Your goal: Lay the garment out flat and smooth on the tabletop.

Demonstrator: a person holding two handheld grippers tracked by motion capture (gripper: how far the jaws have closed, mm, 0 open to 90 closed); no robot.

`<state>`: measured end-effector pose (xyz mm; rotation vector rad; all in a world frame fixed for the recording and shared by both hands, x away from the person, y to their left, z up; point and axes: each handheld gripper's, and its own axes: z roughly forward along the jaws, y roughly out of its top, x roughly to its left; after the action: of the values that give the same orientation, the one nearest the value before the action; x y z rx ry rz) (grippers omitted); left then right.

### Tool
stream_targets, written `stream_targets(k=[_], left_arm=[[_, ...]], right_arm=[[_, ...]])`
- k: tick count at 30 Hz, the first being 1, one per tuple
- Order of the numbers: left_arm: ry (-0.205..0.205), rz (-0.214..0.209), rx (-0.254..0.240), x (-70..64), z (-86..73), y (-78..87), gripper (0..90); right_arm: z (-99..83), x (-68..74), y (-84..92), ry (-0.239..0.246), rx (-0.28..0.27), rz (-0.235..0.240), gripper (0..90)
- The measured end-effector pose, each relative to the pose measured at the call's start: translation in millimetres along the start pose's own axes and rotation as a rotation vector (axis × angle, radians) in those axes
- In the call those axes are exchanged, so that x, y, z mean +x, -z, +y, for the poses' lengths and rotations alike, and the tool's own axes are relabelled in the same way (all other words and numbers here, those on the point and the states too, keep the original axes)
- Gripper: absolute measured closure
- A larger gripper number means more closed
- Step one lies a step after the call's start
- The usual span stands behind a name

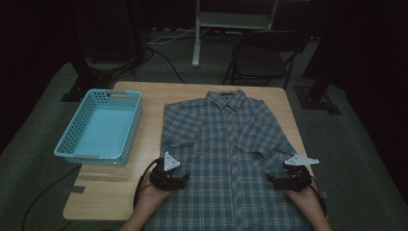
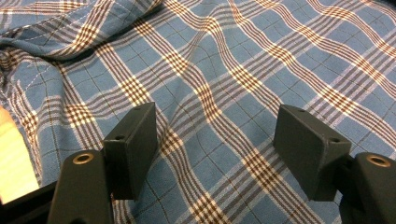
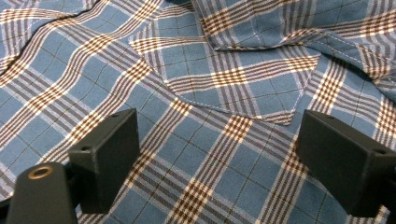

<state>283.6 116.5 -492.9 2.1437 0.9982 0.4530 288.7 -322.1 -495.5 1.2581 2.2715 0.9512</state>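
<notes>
A blue plaid short-sleeved shirt (image 1: 226, 154) lies flat and buttoned on the wooden table (image 1: 125, 159), collar away from me. My left gripper (image 1: 185, 178) rests over the shirt's lower left side, jaws apart above the cloth (image 2: 219, 93) with nothing pinched. My right gripper (image 1: 270, 179) sits over the lower right side, below the folded-in sleeve. Its jaws stand wide over the fabric just below the chest pocket (image 3: 233, 79), holding nothing.
A light blue plastic basket (image 1: 98, 126) stands on the table's left side. A dark chair (image 1: 260, 57) and a white stand (image 1: 197, 33) are on the floor beyond the table. Bare wood shows at the front left corner.
</notes>
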Motion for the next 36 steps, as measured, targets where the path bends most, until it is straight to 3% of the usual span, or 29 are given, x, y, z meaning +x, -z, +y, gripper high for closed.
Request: stream_targets(k=[14,28,32,34,36], left_arm=[[0.017,-0.045,-0.011,-6.5,-11.8,12.6,31.0],[-0.001,-0.069,-0.007,-10.3,-17.8,19.2,30.9],[-0.013,-0.068,-0.004,-12.2,-18.3,19.5,30.2],[-0.026,-0.057,0.000,-13.5,-18.1,19.3,29.7],[-0.036,-0.049,0.001,-14.5,-18.0,19.0,29.7]], right_arm=[[-14.8,14.4,16.1,-0.003,0.016,-0.006,12.9],[-17.1,24.8,26.8,-0.007,0.093,-0.008,12.9],[-15.7,25.5,29.1,0.004,0.120,0.003,14.4],[-11.1,24.2,29.7,0.002,0.130,0.018,19.2],[-0.5,23.6,32.8,0.009,0.089,0.032,20.8]])
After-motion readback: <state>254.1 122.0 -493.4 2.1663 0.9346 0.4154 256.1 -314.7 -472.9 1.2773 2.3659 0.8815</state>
